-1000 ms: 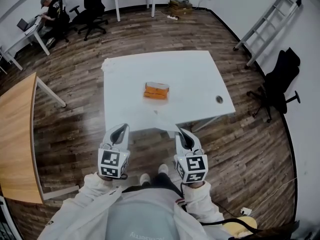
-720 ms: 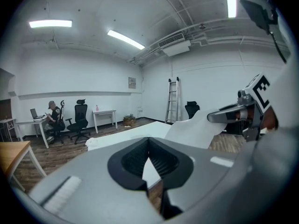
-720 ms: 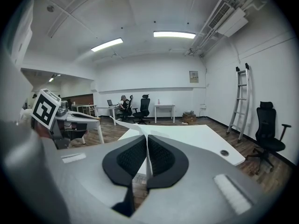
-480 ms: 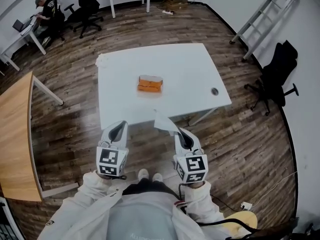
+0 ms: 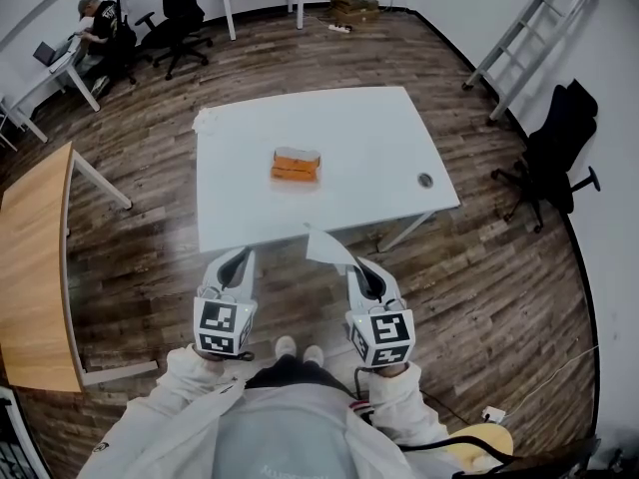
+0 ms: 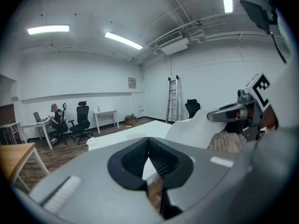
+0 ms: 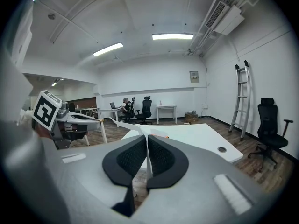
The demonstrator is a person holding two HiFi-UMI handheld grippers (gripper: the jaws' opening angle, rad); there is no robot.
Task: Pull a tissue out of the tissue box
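An orange tissue box (image 5: 295,165) lies in the middle of the white table (image 5: 379,138), well ahead of both grippers. My right gripper (image 5: 357,264) is shut on a white tissue (image 5: 324,246), which sticks out up and to the left over the floor just short of the table's near edge. In the right gripper view the thin sheet (image 7: 147,158) is pinched between the black pads. My left gripper (image 5: 242,257) is beside it, shut and empty; its pads (image 6: 156,158) meet at the tips. The left gripper view shows the tissue (image 6: 194,129) hanging from the right gripper (image 6: 219,116).
A wooden table (image 5: 35,267) stands to the left. A ladder (image 5: 529,38) leans on the right wall above a black office chair (image 5: 559,153). A person (image 5: 100,18) sits at a far desk with more chairs. A crumpled white piece (image 5: 205,121) lies on the table's far left corner.
Both grippers have drawn back from the table, so the table and box now lie farther off. The tissue stays pinched in the right gripper.
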